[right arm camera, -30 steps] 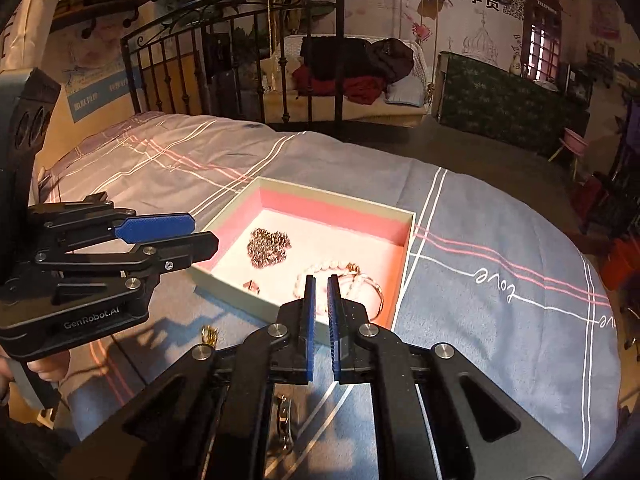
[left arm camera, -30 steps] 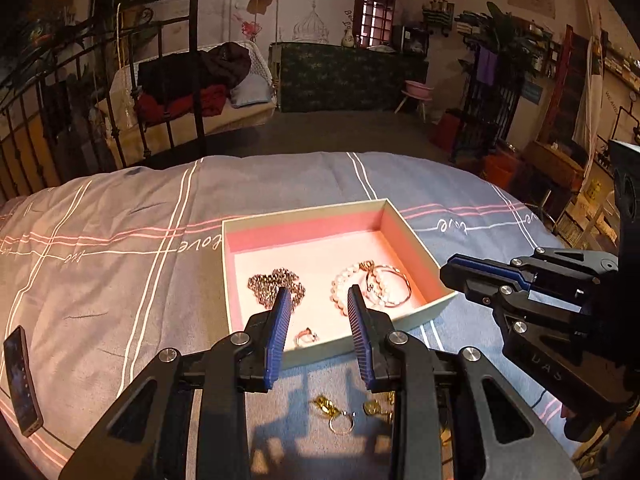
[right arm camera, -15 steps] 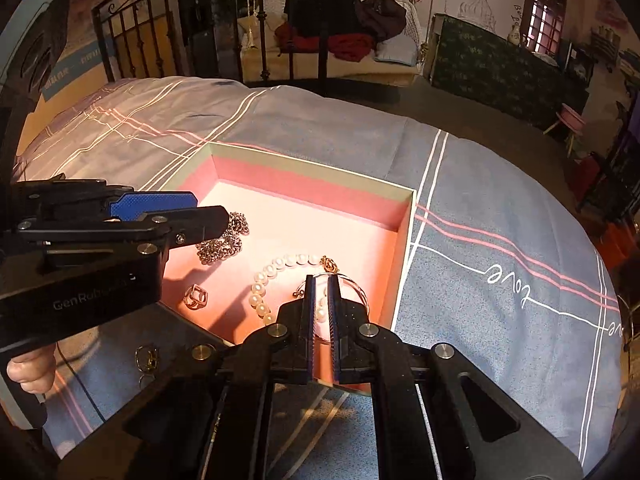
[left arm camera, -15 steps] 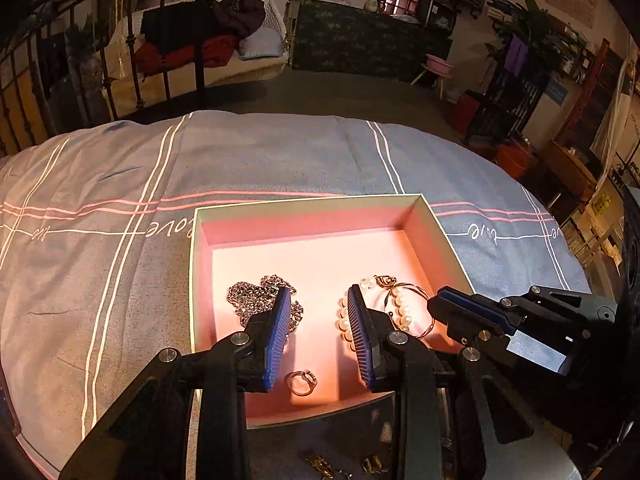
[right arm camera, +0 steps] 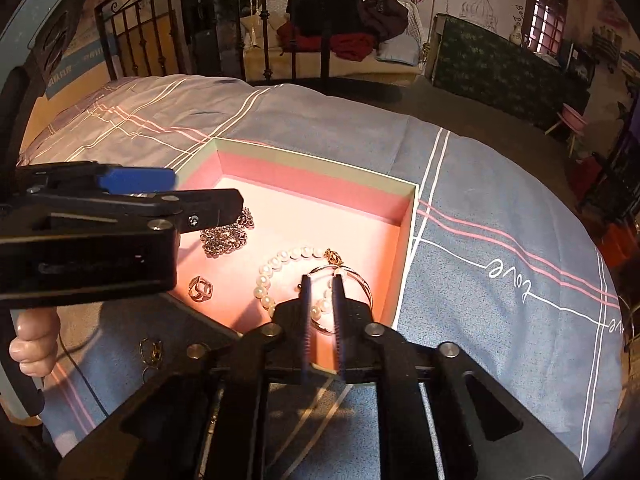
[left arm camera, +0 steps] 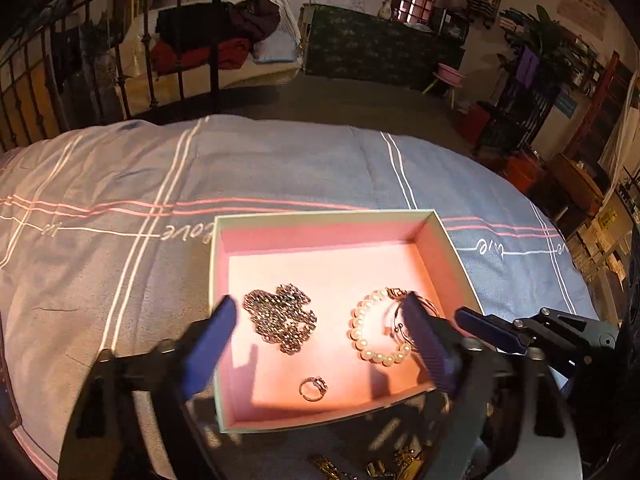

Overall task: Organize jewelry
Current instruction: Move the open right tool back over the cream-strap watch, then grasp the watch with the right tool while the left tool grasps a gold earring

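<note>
Both grippers have just been opening over the pink box (left arm camera: 320,216) on the bed (left arm camera: 120,280): the left gripper (left arm camera: 320,344) jaws are released wide, nothing between them, over the silver chain (left arm camera: 280,320). The right gripper (right arm camera: 322,312) jaws stand part-open astride the pearl bracelet (right arm camera: 280,258) and bangle (right arm camera: 360,280), apparently not pinching, so those pieces lie in the box while gold pieces (left arm camera: 400,462) wait outside.

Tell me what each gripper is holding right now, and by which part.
Nothing is held. The left gripper has just opened wide above the pink box; the right gripper has just been opening over the pearl bracelet, pads pressing on nothing.
</note>
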The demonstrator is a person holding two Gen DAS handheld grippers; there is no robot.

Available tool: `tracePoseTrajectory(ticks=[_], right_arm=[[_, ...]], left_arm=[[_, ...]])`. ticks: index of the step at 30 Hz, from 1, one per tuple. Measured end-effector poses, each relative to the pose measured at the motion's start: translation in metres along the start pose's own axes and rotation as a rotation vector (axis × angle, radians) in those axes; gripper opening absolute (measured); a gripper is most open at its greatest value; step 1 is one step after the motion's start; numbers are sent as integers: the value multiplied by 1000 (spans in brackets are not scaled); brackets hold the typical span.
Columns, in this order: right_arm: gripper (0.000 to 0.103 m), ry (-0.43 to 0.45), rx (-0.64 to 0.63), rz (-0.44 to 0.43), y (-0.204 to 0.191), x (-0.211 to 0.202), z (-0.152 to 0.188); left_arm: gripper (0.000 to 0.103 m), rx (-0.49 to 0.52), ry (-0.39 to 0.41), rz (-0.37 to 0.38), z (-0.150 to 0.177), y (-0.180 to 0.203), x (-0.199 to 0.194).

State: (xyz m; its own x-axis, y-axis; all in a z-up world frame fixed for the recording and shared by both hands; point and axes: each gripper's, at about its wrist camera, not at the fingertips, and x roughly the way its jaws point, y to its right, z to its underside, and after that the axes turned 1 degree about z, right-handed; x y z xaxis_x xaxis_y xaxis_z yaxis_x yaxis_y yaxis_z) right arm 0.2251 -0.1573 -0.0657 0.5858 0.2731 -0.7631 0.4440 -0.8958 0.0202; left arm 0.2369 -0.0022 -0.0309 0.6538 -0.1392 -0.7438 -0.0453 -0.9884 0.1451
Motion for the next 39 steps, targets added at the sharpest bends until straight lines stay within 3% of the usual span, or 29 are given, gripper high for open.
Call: tracePoseTrajectory(ticks=[1,2,7,12,16,18,21,31,38,39], right_arm=[[91,25,-2,13,0,-7,4],[97,53,-7,18,-1,-16,8],[97,88,27,-2,4,-47,35],[97,79,60,-57,-4,-59,72],[97,40,28,-65,-20,-57,99],[97,12,29,-98,-27,-52,105],[97,-12,38,-138,-33,-44,111],[97,-42,-7,-121,-51,-17,100],[65,-55,-15,-143,-51,-14,101],[62,-53,-17,-143,-52,-15,101]], left_arm=[[96,4,48,-12,0,-1,-9],[97,16,76,-17,0,-2,-18],[97,15,94,27,15,-14,-47],[97,26,23,39,61,-18,-49],[95,80,-42,2,96,-14,-37],[86,111,-70,-1,104,-8,-28],[81,121,-91,10,109,-4,-19],[48,132,-100,13,107,-5,-3],[10,145,-92,36,107,-3,-5],[9,151,-89,39,107,-2,-5]])
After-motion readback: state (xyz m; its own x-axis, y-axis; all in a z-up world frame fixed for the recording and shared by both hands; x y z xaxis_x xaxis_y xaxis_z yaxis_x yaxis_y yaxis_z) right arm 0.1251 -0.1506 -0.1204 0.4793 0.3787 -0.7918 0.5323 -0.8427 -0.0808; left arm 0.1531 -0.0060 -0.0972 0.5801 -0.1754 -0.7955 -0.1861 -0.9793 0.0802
